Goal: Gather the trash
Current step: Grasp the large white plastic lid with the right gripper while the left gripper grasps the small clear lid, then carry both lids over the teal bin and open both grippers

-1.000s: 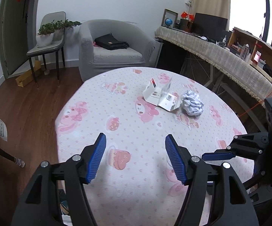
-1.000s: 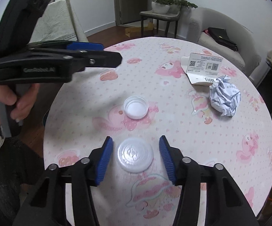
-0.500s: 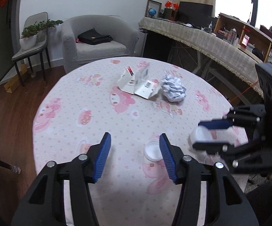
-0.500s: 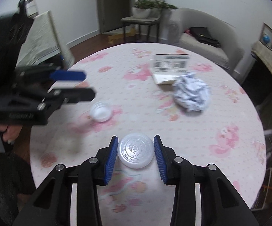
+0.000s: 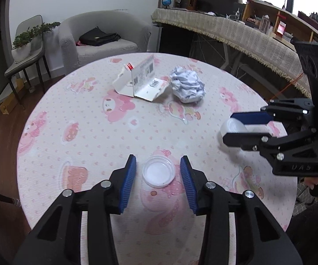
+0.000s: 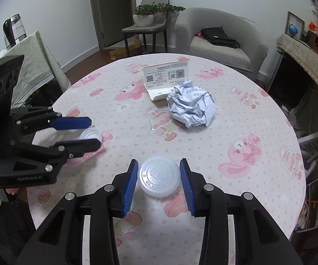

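My right gripper (image 6: 158, 177) is shut on a large white plastic lid (image 6: 158, 176), held above the round table; the lid also shows in the left wrist view (image 5: 234, 127). My left gripper (image 5: 158, 173) is open, its fingers on either side of a small clear plastic lid (image 5: 158, 173) that lies on the tablecloth; it is also seen in the right wrist view (image 6: 90, 134). A crumpled paper ball (image 5: 187, 84) and an opened white cardboard box (image 5: 141, 80) lie further back on the table.
The round table (image 5: 81, 132) has a pink cartoon cloth. Behind it stand a grey armchair (image 5: 101, 37) with a black bag, a chair with potted plants (image 5: 26, 44) and a long covered desk (image 5: 236, 31). A draped chair (image 6: 33, 53) stands left.
My left gripper moved forward and down until its fingers straddle the small lid. My right gripper closed on the large lid and lifted it off the table.
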Motion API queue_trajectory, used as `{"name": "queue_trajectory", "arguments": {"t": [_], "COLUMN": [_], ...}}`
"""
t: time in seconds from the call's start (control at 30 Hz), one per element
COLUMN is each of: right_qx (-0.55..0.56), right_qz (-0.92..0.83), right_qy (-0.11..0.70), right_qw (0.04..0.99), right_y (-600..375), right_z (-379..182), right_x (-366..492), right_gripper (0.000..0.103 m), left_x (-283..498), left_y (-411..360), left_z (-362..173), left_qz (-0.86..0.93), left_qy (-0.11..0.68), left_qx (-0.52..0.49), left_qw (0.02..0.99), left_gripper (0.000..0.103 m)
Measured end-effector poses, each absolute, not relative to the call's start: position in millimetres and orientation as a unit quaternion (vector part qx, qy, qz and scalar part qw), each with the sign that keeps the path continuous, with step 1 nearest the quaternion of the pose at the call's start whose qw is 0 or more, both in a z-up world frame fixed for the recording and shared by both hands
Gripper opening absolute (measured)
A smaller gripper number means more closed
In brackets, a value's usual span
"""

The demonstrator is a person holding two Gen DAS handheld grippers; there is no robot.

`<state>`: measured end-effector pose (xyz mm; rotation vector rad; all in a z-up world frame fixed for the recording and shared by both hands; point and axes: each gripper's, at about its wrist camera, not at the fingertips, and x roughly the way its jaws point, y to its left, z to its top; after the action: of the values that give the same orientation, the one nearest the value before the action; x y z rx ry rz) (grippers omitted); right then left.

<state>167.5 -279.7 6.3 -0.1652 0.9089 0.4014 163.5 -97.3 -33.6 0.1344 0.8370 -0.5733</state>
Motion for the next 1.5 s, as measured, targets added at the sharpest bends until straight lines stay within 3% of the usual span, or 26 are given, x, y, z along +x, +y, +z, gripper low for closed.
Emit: {"name": "queue_trajectory", "arguments": {"t": [0.13,0.63,1.5], "right_qx": [-0.069,-0.051,-0.057], "right_qz": [0.188,0.208,0.302], "right_qy": [0.428,0.418,0.399], "right_qw": [0.881,0.883,0.864], "right_y": [-280,-244,-101], "right_z": [8,8,13], "right_x": [172,191,203], "right_gripper": [0.039,0.039,0.039], "left_x": [162,165,149], "left_y": [-97,-56,92], "left_z": [-33,-25,-14], "left_qz": [-0.265,-0.228,-0.108], "left_qy": [0.4,0.397,0.385], "left_qx": [0.075,0.046,0.016], "left_qw": [0.874,0.888,0.917], "left_gripper": [0.033,0.033,0.033]}}
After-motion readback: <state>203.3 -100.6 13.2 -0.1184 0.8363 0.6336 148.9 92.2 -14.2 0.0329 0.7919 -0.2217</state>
